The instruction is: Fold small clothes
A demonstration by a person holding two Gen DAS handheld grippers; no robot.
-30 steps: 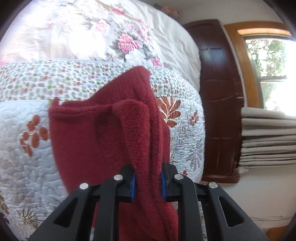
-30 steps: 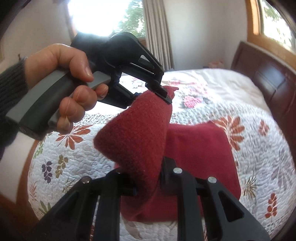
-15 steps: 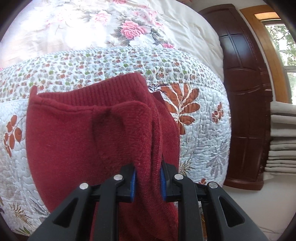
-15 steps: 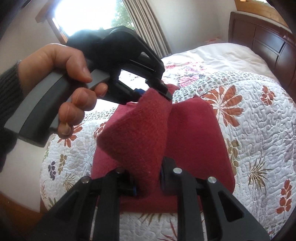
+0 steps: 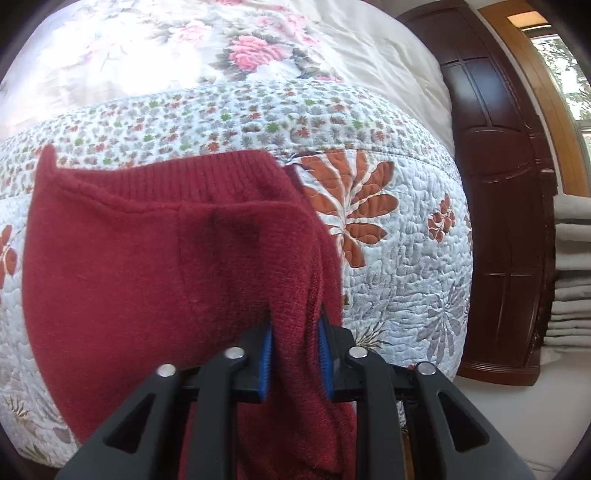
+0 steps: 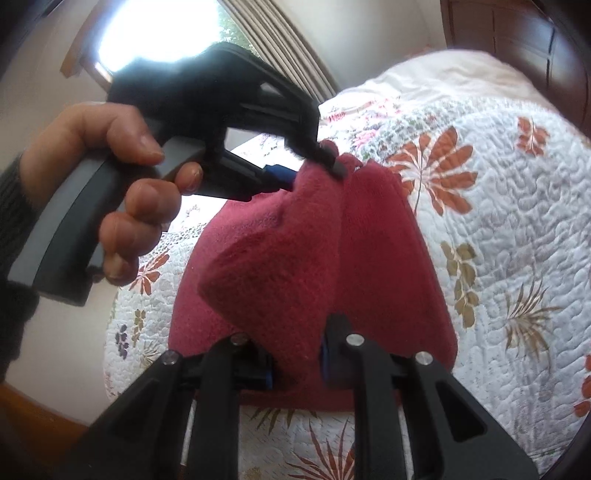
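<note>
A dark red knitted garment lies partly on the quilted bed, its ribbed hem toward the pillows. My left gripper is shut on a bunched edge of it, blue pads pressing both sides. In the right wrist view the same red garment is folded up into a raised flap. My right gripper is shut on the near end of that flap. The left gripper, held by a person's hand, pinches the flap's far end above the bed.
A white floral quilt covers the bed, with a pink-flowered cover beyond. A dark wooden headboard stands to the right, with folded curtain fabric past it. A bright window and curtain are behind the hand.
Both grippers have moved lower and further over the bed, carrying the held flap across the rest of the garment. More of the red garment now lies flat on the quilt.
</note>
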